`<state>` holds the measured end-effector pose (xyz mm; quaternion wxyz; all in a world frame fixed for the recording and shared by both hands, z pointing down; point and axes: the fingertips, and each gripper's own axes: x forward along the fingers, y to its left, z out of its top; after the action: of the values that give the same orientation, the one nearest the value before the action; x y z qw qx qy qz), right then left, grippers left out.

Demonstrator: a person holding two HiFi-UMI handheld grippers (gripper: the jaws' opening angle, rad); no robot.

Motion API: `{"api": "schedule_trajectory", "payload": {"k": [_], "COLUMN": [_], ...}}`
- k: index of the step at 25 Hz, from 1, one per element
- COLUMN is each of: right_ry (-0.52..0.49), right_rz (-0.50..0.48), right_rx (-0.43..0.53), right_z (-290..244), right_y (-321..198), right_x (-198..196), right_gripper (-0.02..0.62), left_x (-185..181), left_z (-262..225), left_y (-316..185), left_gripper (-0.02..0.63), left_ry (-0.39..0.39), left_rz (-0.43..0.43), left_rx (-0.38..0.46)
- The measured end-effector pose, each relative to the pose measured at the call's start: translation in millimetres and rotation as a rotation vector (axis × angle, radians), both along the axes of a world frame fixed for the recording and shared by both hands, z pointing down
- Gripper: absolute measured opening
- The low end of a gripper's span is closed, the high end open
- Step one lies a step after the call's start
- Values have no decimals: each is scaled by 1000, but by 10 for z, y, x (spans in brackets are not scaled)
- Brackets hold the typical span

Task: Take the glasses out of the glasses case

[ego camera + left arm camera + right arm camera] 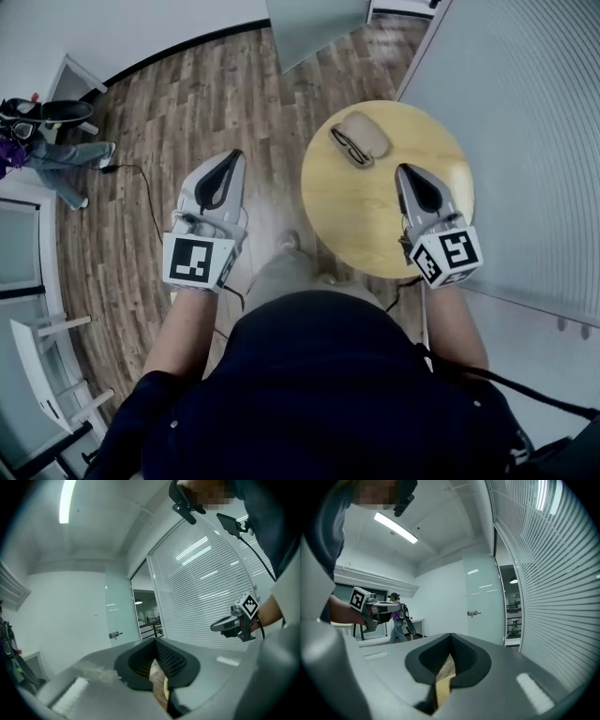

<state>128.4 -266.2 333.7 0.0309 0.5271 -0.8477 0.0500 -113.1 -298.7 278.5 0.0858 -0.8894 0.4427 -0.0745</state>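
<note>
A beige glasses case (367, 133) lies at the far side of the round wooden table (375, 220). Dark-framed glasses (348, 147) lie against its left side, outside it. My right gripper (404, 169) (451, 635) hovers over the table just near and right of the case, shut with nothing in it. My left gripper (234, 155) (155, 641) hangs over the wooden floor left of the table, jaw tips together and holding nothing. Each gripper view shows the other gripper across from it, not the case.
A wall of white blinds (525, 141) runs close along the table's right. White furniture (47, 366) stands at the left, and a cable (141, 187) trails on the floor. A person (397, 616) stands far off by a desk.
</note>
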Motion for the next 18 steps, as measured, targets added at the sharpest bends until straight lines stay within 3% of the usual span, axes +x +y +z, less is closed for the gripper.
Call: {"api": "schedule_trajectory", "payload": {"k": [13, 18], "right_ry": [33, 55], "right_rz": [273, 331], "right_rx": [-68, -98], "right_z": [69, 90], "right_y": [-765, -952], "right_x": [-20, -55], "right_gripper": [9, 9], "left_x": [190, 244], "left_z": [35, 139], "left_y": [-1417, -1754], "left_gripper": [6, 6], "left_ry": [55, 57], "left_rz": [258, 300], "left_rx": [-28, -50]}}
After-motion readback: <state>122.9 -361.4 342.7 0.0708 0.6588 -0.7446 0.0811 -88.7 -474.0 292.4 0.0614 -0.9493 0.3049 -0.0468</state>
